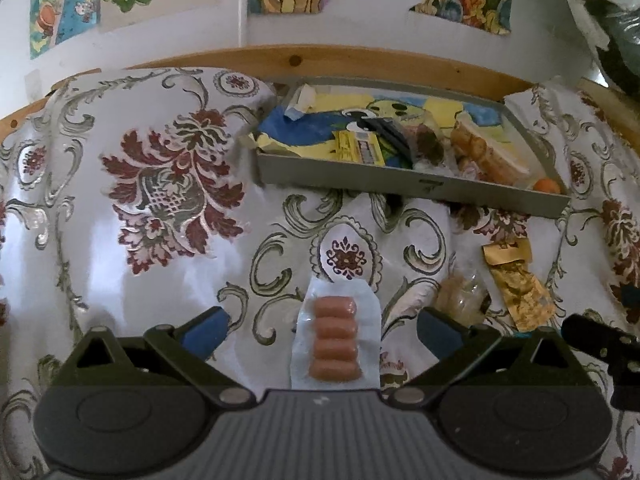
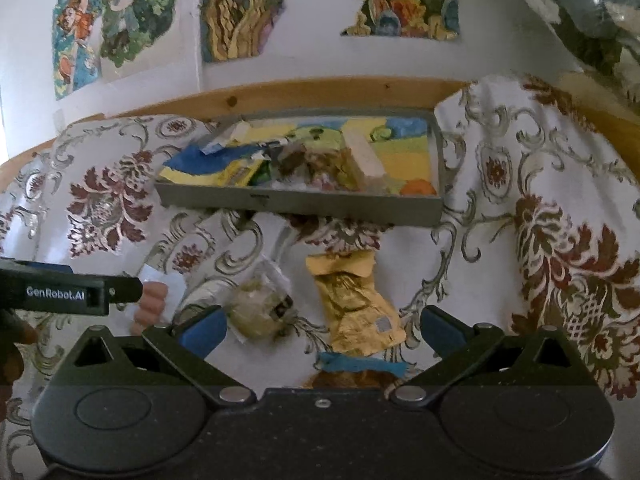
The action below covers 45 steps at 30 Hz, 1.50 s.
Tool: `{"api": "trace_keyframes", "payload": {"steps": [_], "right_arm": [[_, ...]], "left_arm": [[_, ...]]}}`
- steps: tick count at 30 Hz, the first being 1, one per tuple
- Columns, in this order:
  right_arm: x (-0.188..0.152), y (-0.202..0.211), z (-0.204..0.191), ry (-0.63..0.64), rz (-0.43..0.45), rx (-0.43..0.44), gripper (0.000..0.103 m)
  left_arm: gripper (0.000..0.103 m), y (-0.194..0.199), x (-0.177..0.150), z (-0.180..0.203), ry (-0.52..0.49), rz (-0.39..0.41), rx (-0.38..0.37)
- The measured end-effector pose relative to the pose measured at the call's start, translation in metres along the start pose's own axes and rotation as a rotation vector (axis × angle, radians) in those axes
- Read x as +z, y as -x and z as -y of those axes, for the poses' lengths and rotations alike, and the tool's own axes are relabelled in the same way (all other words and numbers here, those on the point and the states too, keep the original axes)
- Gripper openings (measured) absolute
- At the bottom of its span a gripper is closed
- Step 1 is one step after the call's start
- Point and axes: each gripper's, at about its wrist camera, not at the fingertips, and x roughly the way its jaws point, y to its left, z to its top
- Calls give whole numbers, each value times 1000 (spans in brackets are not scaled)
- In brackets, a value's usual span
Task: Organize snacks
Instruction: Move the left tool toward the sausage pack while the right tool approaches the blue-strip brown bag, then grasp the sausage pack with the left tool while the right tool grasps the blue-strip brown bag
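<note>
Both hand-held grippers gape open: the left (image 1: 322,330) straddles a sausage pack (image 1: 335,344), the right (image 2: 322,330) a gold wrapper (image 2: 356,308).

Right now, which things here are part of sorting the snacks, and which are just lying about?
Part of the job:
sausage pack
gold packet
clear-wrapped snack
grey tray holding snacks
left gripper, open
right gripper, open

Just lying about:
floral cloth
wall pictures
</note>
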Motion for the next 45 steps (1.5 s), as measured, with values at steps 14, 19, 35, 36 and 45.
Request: {"api": "trace_keyframes", "payload": {"steps": [14, 19, 35, 36, 45], "right_arm": [[-11, -27, 11, -15, -57, -2, 102], [-18, -34, 12, 5, -84, 3, 102], [-42, -49, 9, -21, -149, 28, 99], [-43, -49, 7, -18, -147, 24, 99], [-40, -55, 7, -37, -152, 27, 91]], "left_arm": [[103, -29, 3, 9, -21, -46, 4], [103, -38, 0, 10, -31, -62, 2], [97, -67, -14, -2, 4, -155, -66], [92, -67, -15, -3, 11, -157, -73], [68, -62, -18, 3, -27, -161, -58]]}}
